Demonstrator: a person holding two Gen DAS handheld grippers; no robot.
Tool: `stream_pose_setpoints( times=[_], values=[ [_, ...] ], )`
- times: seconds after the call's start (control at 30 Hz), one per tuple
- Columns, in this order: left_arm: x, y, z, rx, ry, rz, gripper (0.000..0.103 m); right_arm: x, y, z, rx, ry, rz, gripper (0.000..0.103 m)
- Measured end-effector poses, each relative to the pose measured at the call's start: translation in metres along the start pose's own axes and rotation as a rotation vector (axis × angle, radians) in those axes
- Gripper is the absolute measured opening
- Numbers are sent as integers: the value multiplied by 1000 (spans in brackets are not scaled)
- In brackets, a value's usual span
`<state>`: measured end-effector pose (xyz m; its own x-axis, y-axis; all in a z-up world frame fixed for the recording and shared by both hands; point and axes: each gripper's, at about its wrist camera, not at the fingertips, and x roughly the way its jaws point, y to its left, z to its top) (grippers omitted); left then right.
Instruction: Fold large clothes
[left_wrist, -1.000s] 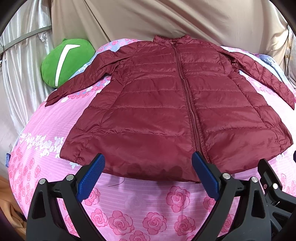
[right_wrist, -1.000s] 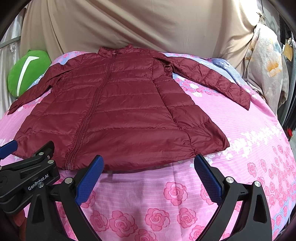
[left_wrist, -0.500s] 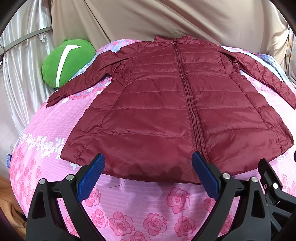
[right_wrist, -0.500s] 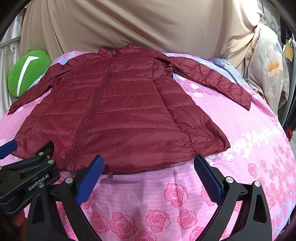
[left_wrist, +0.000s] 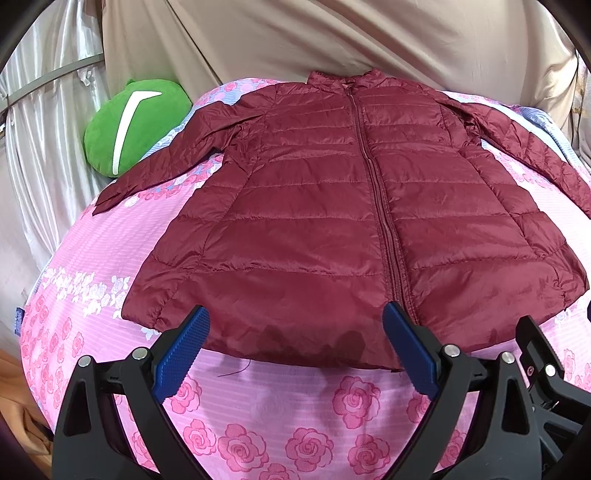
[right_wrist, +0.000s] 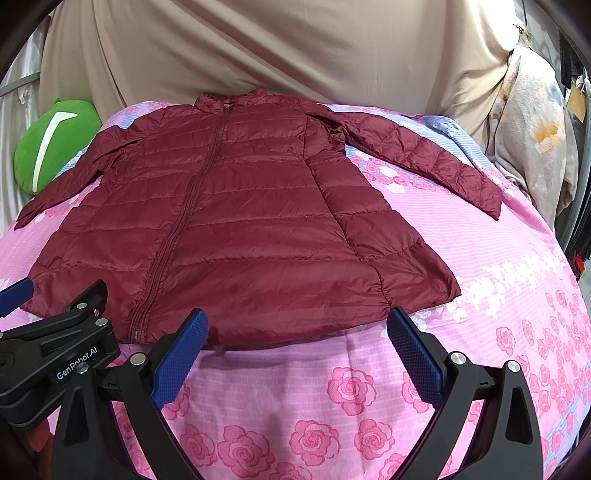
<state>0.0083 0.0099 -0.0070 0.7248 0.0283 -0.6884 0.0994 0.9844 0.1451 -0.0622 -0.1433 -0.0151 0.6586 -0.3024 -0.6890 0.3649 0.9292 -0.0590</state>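
Observation:
A dark red quilted jacket (left_wrist: 332, 221) lies flat and zipped on a pink rose-print bed sheet (left_wrist: 295, 424), collar far, both sleeves spread out; it also shows in the right wrist view (right_wrist: 229, 229). My left gripper (left_wrist: 295, 347) is open and empty, hovering just in front of the jacket's hem near the zip's bottom. My right gripper (right_wrist: 295, 347) is open and empty, in front of the hem's right half. The left gripper's body (right_wrist: 55, 354) shows at the lower left of the right wrist view.
A green plush cushion (left_wrist: 133, 125) sits at the bed's far left. A beige cloth backdrop (right_wrist: 258, 48) hangs behind the bed. A patterned garment (right_wrist: 532, 125) hangs at the right. The sheet (right_wrist: 517, 295) extends right of the jacket.
Both grippers have drawn back very slightly from the jacket hem. The jacket has not moved and both stay open.

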Motion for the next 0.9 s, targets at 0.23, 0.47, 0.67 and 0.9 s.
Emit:
stream_pose_setpoints(
  times=[0.23,0.47,0.67,0.9],
  values=[
    [2,-2,0,4,5,6,92,4,0,-1,1,7,3,97],
    [3,-4,-1,6,7,9,92,7,0,-2,2,11,4,97],
    [6,-6,-1,9,15,12,92,10,1,-2,2,16,4,97],
    [13,-11,4,19,32,4,92,19,-1,-2,4,32,8,97]
  ],
)
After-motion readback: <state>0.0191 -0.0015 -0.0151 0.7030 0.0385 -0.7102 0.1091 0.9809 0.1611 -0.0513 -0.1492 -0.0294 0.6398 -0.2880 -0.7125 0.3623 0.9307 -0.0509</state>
